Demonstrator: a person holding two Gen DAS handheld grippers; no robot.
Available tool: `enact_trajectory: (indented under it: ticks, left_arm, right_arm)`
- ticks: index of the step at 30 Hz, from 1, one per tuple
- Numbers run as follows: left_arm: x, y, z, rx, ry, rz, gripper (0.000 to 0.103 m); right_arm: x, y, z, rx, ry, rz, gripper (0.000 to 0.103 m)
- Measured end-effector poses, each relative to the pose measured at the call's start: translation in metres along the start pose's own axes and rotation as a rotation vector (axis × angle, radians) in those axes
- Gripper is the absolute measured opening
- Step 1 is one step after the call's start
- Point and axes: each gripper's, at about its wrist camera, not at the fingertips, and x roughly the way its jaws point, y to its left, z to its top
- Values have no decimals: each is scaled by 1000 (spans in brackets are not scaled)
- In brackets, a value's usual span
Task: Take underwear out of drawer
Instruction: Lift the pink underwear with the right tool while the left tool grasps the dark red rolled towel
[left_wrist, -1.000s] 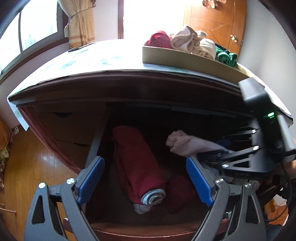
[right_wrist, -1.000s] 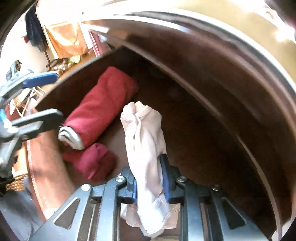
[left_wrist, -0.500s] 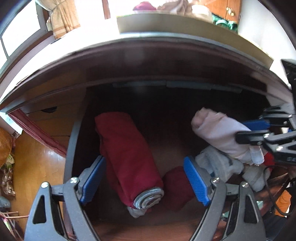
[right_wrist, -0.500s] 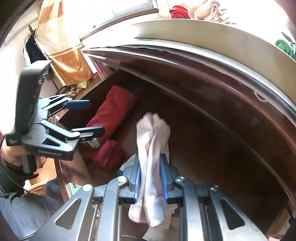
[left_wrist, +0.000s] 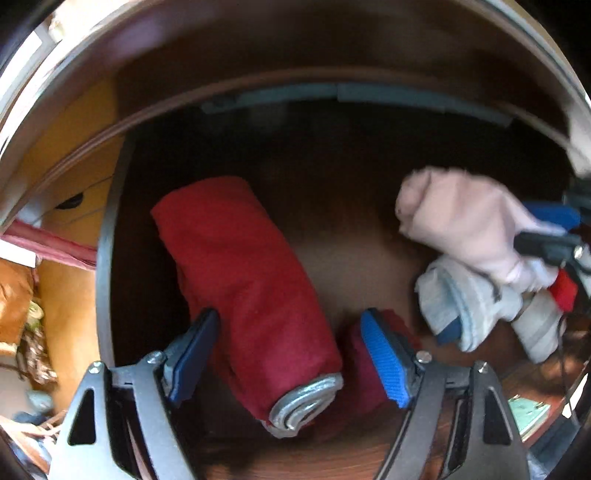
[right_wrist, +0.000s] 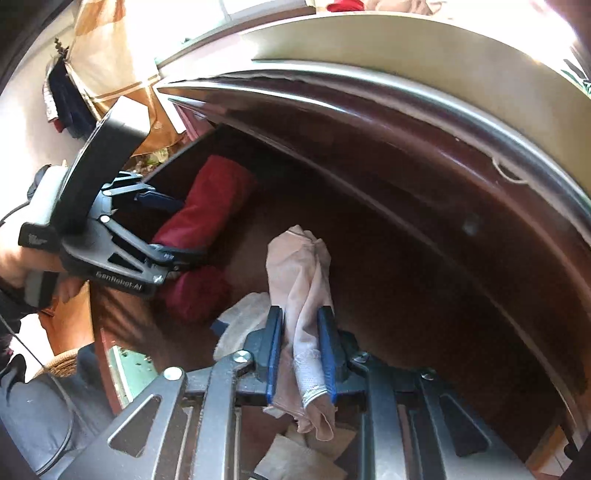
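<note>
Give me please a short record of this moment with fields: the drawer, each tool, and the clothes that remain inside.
drawer: open drawer, dark wood
left tool: left tool has its jaws closing around the large red roll; pads not yet pressing on it
right tool: right tool has the pale pink underwear between its pads; jaws opening
remaining inside: large red roll with a grey waistband end, small red bundle, grey-white piece
task state: pink piece lifted, red roll next, probably

Daylight glares white along the upper edges, the drawer (left_wrist: 332, 177) interior sits dim, fisheye-bent and slightly motion-blurred.
</note>
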Motion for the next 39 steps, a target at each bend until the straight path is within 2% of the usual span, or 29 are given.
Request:
enact_trajectory:
  ticks: [1,3,9,12,14,16,19,24,26,27,29,31,35,39]
  left_arm:
    - [2,-2,2,13,14,7,80]
    - [6,-6,6,37,40,16,80]
    - [13,-9,21,52,71,18,80]
    - [15,-4,27,56,72,15,71]
    - [14,-4,32,57,69,12,58]
    - [13,1,33,52,62,10,52]
    - [13,0,31,61,56,13,49]
    - [15,-4,32,79,68,29,50]
    - [16,-6,33,75,71,17,53]
    - [16,-7,33,67,62,15,53]
    - [13,-5,31,59,32,12,39]
    - [6,-1,30,38,-3,-3,33]
    - [-3,9,25,-9,-64,-60,27]
    - [-15,19,15,-47,-141,-100,26]
  right_arm:
    - [3,-1,1,1,8,-11,46]
    - [5,0,4,-12,24,-31,52]
    - [25,6,12,-69,89,-114,52]
    - [35,4,14,-82,112,-162,52]
    - [38,9,13,-116,117,-198,52]
    - [39,12,14,-120,126,-198,52]
    - [48,23,12,-183,151,-258,52]
    - [55,36,13,-230,159,-259,52]
    - [56,40,9,-240,165,-236,49]
    - [57,40,8,-229,172,-201,39]
    - [55,38,7,-201,160,-140,35]
    - [50,35,5,-186,145,-128,30]
    - [40,33,1,-164,112,-123,26]
    - [24,38,-6,-151,69,-128,25]
